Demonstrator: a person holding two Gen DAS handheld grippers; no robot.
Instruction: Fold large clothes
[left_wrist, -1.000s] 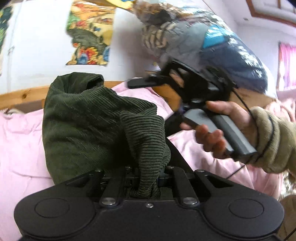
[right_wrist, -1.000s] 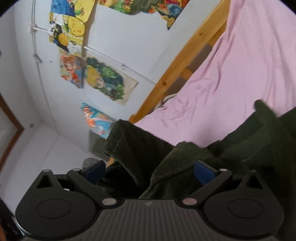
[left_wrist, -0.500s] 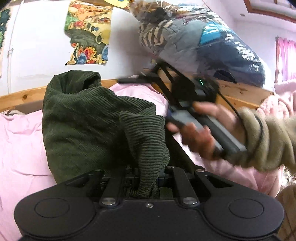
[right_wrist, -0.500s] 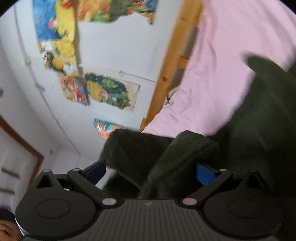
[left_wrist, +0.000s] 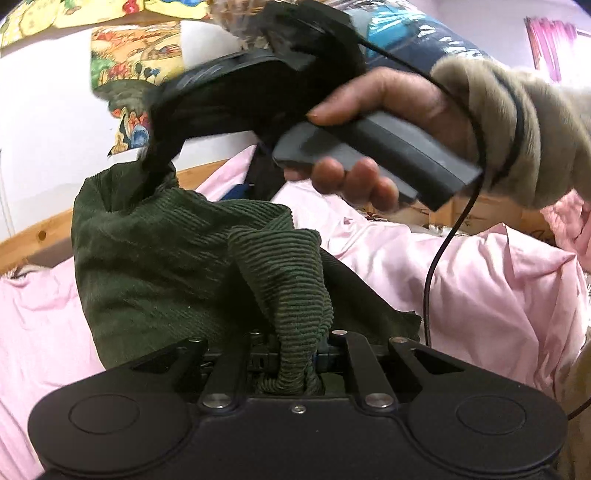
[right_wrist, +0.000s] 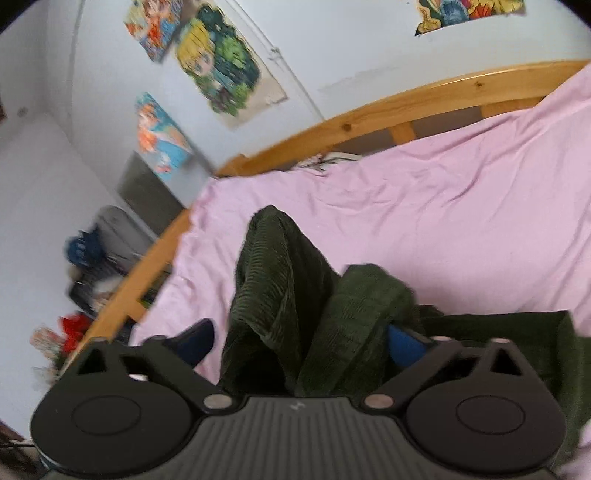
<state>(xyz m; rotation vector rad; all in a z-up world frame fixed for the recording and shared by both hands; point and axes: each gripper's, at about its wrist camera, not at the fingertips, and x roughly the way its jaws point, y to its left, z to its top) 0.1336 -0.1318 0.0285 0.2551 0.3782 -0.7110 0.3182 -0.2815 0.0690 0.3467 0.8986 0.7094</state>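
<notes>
Pink bed sheet (right_wrist: 461, 206) fills the background. Your left gripper (left_wrist: 295, 363) has its jaws clamped on a bunched fold of the green corduroy garment (left_wrist: 166, 266), lifting it off the bed. Right gripper (right_wrist: 299, 343) jaws sit wide around another fold, likely positioning for a second grip.

Left gripper (left_wrist: 295, 354): matte black body across bottom of frame, two round raised discs at lower corners, silver screw heads on linkage bars. Right gripper (right_wrist: 295, 343): same black shell, ribbed centre panel with small white mark, blue finger pads (right_wrist: 404, 345). Right hand (left_wrist: 384, 125), upper right of frame: brown bare skin, fuzzy olive-beige sleeve (left_wrist: 517, 129), grey handle (left_wrist: 373, 162), thin black cable (left_wrist: 439, 258) trailed down.
</notes>
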